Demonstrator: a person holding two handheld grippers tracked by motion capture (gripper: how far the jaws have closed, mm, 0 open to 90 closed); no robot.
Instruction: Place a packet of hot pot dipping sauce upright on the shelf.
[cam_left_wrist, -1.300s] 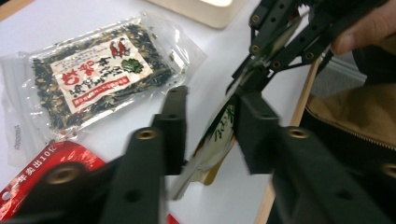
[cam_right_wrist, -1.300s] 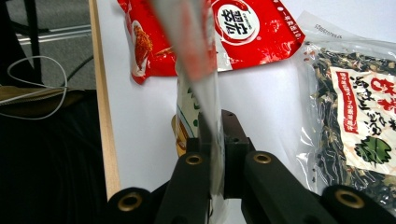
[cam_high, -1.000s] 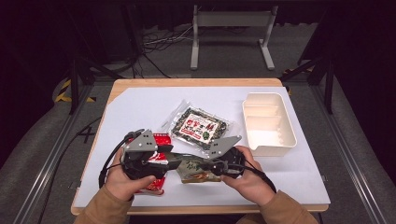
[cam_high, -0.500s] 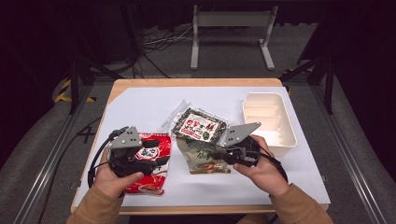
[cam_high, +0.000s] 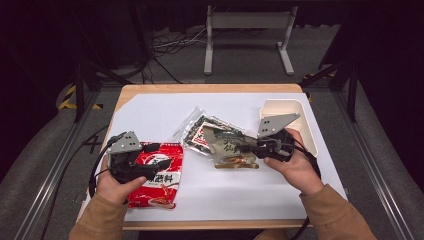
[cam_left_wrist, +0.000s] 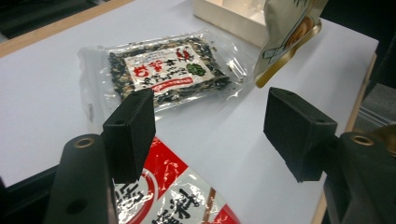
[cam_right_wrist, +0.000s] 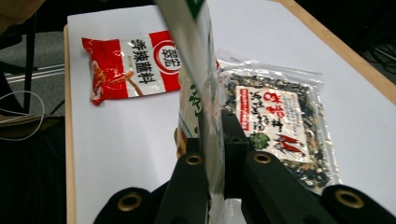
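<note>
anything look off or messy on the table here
Nothing spilled or torn. The clear seaweed packet lies askew on the white sheet, and the green pouch, clamped in the right gripper, overlaps it. The red packet lies flat under the open left gripper.

The red packet (cam_left_wrist: 173, 200) is cut off by the left gripper view's bottom edge.

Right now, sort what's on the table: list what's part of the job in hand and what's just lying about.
In the job:
- green-beige packet, clamped in right hand-held gripper
- white tray
- red packet, under open left hand-held gripper

Lying about:
- clear seaweed packet
- white sheet
</note>
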